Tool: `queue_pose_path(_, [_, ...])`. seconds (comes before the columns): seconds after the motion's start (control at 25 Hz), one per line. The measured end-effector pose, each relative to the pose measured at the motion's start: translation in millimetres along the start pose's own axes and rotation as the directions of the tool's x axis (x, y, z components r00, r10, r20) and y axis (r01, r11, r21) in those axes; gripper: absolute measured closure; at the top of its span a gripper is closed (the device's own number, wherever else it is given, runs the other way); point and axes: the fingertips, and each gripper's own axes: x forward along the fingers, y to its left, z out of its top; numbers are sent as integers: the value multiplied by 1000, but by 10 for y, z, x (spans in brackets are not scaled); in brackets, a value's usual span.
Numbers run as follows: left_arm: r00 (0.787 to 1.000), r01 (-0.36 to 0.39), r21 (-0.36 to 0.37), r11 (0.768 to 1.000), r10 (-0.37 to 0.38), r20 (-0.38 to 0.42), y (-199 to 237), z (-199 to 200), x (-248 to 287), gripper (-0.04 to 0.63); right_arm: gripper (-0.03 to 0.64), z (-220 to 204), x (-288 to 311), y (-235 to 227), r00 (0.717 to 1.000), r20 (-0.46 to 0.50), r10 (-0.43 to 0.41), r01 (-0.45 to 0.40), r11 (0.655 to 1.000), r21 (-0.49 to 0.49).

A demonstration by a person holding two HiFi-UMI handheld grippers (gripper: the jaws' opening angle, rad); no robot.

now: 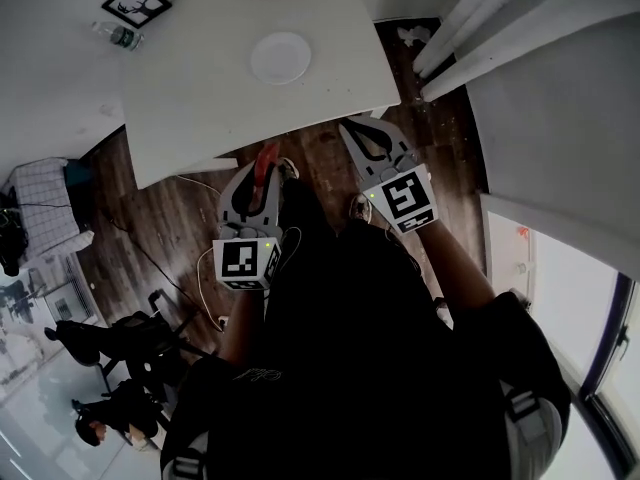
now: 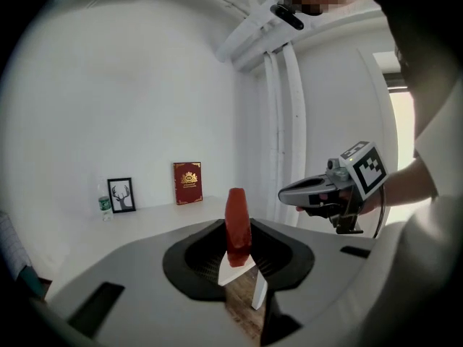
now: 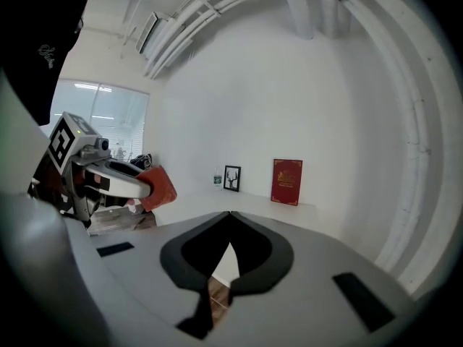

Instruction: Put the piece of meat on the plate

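The white plate (image 1: pixel 280 58) lies on the white table (image 1: pixel 190 88), ahead of both grippers. The piece of meat (image 1: pixel 264 158), a red slab, stands upright between the jaws of my left gripper (image 1: pixel 268 171), which is shut on it over the wooden floor just short of the table's near edge. The left gripper view shows the meat (image 2: pixel 236 219) clamped at its lower end, and the plate is not in that view. My right gripper (image 1: pixel 360 121) is to the right at the table's near edge, shut with nothing in it (image 3: pixel 229 215). It sees the left gripper's meat (image 3: pixel 155 186).
A framed deer picture (image 1: pixel 135 3), a water bottle (image 1: pixel 118 36) and a red book (image 3: pixel 287 181) stand at the table's far side by the wall. White curtains (image 1: pixel 480 18) hang at the right. Chairs and cables (image 1: pixel 130 338) lie on the floor at the left.
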Motion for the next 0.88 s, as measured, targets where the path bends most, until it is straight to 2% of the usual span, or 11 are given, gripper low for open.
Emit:
queue_pose_path(0.12, [998, 64, 49, 997, -64, -15, 81, 90, 173, 506, 595, 55, 149, 50, 999, -12, 35, -35, 999, -25])
queue_pose_path(0.28, [994, 108, 180, 978, -101, -46, 255, 137, 475, 506, 595, 98, 422, -1, 997, -43, 59, -62, 996, -68])
queue_pose_path(0.36, [989, 137, 269, 953, -118, -84, 351, 108, 636, 506, 595, 93, 557, -36, 996, -84, 43, -53, 990, -129])
queue_pose_path(0.48, [981, 176, 407, 896, -127, -145, 523, 76, 872, 506, 595, 135, 790, -18, 991, -126, 37, -68, 967, -247])
queue_pose_path(0.64, [974, 214, 486, 847, -145, -177, 649, 56, 1121, 506, 594, 121, 1089, 20, 977, -195, 86, -149, 930, -336])
queue_pose_path(0.68, [972, 223, 514, 828, -147, -184, 664, 39, 1176, 506, 547, 94, 1163, 20, 970, -223, 98, -178, 911, -373])
queue_pose_path(0.72, [970, 232, 549, 803, -147, -194, 675, 17, 1226, 506, 452, 67, 1239, 11, 962, -253, 102, -205, 883, -423])
queue_pose_path(0.76, [968, 242, 587, 773, -146, -206, 685, -10, 1271, 506, 434, 50, 1316, -4, 956, -278, 93, -224, 844, -488])
queue_pose_path(0.8, [965, 252, 620, 743, -146, -217, 695, -38, 1307, 506, 434, 39, 1391, -17, 951, -299, 75, -239, 791, -563])
queue_pose_path(0.88, [960, 272, 667, 694, -148, -238, 711, -83, 1358, 506, 434, -5, 1525, 0, 939, -341, 39, -284, 647, -708])
